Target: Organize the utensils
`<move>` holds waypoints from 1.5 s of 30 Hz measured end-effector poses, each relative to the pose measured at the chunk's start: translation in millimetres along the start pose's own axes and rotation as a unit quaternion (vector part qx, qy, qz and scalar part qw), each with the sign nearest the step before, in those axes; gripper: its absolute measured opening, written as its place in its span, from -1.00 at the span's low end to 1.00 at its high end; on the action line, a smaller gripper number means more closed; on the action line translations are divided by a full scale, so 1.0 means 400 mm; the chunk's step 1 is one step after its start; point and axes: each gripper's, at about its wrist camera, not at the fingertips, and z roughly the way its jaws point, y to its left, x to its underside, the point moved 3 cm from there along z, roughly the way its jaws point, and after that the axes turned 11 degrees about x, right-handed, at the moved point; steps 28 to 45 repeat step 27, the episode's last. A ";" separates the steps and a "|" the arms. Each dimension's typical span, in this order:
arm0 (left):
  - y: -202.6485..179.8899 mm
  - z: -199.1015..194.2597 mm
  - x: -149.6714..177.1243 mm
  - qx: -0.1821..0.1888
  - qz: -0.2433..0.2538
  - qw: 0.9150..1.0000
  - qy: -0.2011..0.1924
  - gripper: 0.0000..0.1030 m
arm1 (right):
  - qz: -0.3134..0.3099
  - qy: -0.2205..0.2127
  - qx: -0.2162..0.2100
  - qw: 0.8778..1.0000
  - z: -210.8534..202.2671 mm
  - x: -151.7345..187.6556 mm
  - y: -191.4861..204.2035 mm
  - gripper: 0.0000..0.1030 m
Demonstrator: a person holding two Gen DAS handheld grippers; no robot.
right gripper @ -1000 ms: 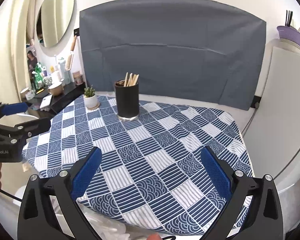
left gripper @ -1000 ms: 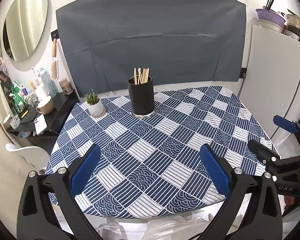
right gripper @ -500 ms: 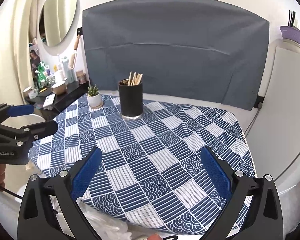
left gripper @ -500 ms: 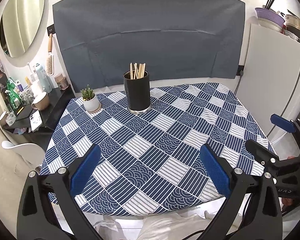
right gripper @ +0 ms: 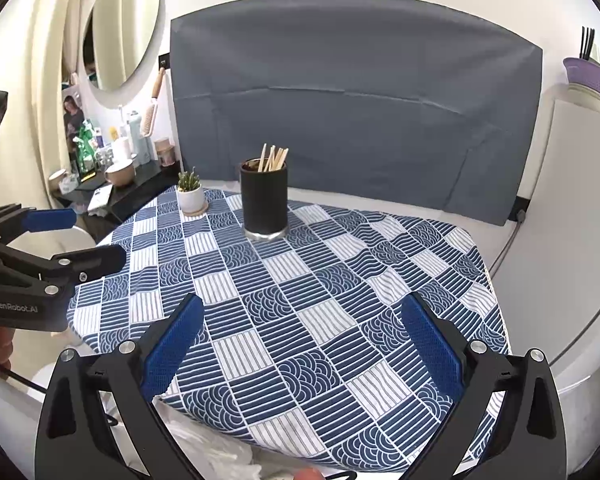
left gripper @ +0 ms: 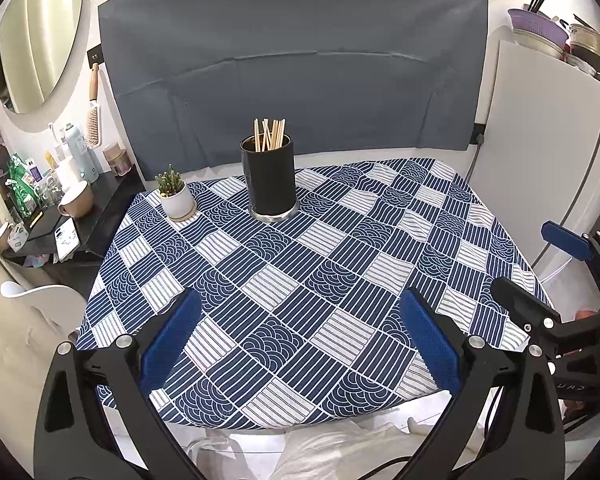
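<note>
The left tool [left gripper: 300,336] hangs above the near edge of the bench [left gripper: 380,264] with its blue pads [left gripper: 168,340] spread wide and nothing between them; the right tool [right gripper: 300,338] is likewise wide and empty, held over the near right part of the same bench; each tool shows at the side of the other's view, the right tool [left gripper: 540,276] at the right edge and the left tool [right gripper: 76,236] at the left edge, both with fingers apart. The bench wears a blue and white checked cloth [right gripper: 340,300]; toward its far side stands a black cup [left gripper: 269,178], upright, with the wooden chopsticks [left gripper: 269,134] standing in it, tips up; just left of the cup sits a small plant in a white pot [left gripper: 176,196]; behind hangs a grey cloth [left gripper: 292,64]; a side shelf [left gripper: 80,220] of bottles and a mug lies to the left.
</note>
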 end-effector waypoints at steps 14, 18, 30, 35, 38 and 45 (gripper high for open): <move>-0.006 0.012 -0.005 0.005 -0.001 1.000 0.004 0.89 | -0.004 0.001 -0.002 1.000 0.006 -0.001 -0.005 0.84; -0.005 0.022 -0.015 0.006 0.000 1.000 0.008 0.89 | -0.002 0.001 -0.002 1.000 0.016 -0.006 -0.009 0.85; 0.006 0.056 -0.044 0.015 0.003 1.000 0.017 0.89 | -0.005 0.003 0.001 1.000 0.048 -0.026 -0.008 0.84; 0.006 0.056 -0.044 0.015 0.003 1.000 0.017 0.89 | -0.005 0.003 0.001 1.000 0.048 -0.026 -0.008 0.84; 0.006 0.056 -0.044 0.015 0.003 1.000 0.017 0.89 | -0.005 0.003 0.001 1.000 0.048 -0.026 -0.008 0.84; 0.006 0.056 -0.044 0.015 0.003 1.000 0.017 0.89 | -0.005 0.003 0.001 1.000 0.048 -0.026 -0.008 0.84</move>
